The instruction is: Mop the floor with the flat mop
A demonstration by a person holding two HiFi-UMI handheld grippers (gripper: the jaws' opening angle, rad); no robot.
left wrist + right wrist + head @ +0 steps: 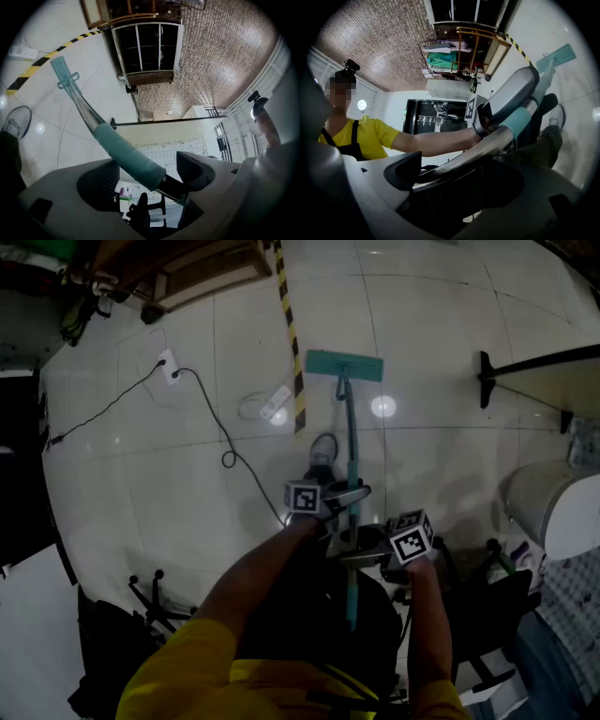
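Note:
The flat mop's teal head [344, 365] lies flat on the pale tiled floor ahead of me, and its pole [352, 456] runs back toward my body. My left gripper [330, 504] is shut on the teal sleeve of the mop handle [126, 152], which crosses between its jaws [150, 171]. Lower on the pole, my right gripper [373, 554] is shut on the bare metal part of the handle [487, 147], which lies between its jaws [459, 173]. The mop head [557, 55] also shows far off in the right gripper view.
A black-and-yellow tape strip [291, 334] crosses the floor left of the mop head. A power strip [170, 367] and a black cable [225, 442] lie to the left. My shoe [322, 454] is beside the pole. Chair legs [150, 596], a white bin [544, 507] and a table edge [539, 362] stand around.

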